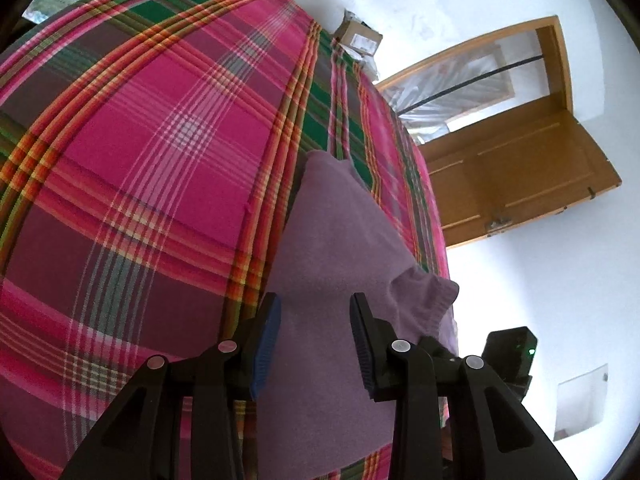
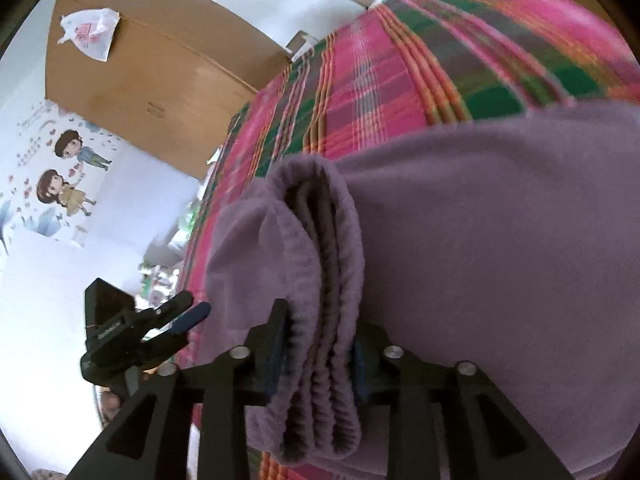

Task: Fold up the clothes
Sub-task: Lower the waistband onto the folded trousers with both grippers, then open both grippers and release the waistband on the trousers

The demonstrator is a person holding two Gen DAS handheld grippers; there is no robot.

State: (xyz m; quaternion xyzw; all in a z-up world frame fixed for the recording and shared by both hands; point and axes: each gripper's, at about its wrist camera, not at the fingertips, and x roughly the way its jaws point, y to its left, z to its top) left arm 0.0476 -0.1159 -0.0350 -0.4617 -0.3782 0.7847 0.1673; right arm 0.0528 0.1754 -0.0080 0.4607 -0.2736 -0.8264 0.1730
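A purple knitted sweater (image 1: 332,240) lies on a pink, green and orange plaid bedspread (image 1: 160,140), near its right edge. My left gripper (image 1: 315,338) hovers over the near part of the sweater, open, with the cloth lying flat under the gap and a ribbed cuff (image 1: 428,292) just to the right. In the right wrist view the sweater (image 2: 500,220) fills the right half. Its ribbed hem (image 2: 320,280) is stacked in several layers, and my right gripper (image 2: 318,354) is shut on that stack. The left gripper (image 2: 184,320) shows at the lower left, off the bed's edge.
A wooden door (image 1: 520,168) stands open beyond the bed's right side. A big cardboard box (image 2: 152,72) with a plastic bag on top sits against the white wall, beside a cartoon wall sticker (image 2: 60,176). Small boxes (image 1: 360,38) lie past the far edge of the bed.
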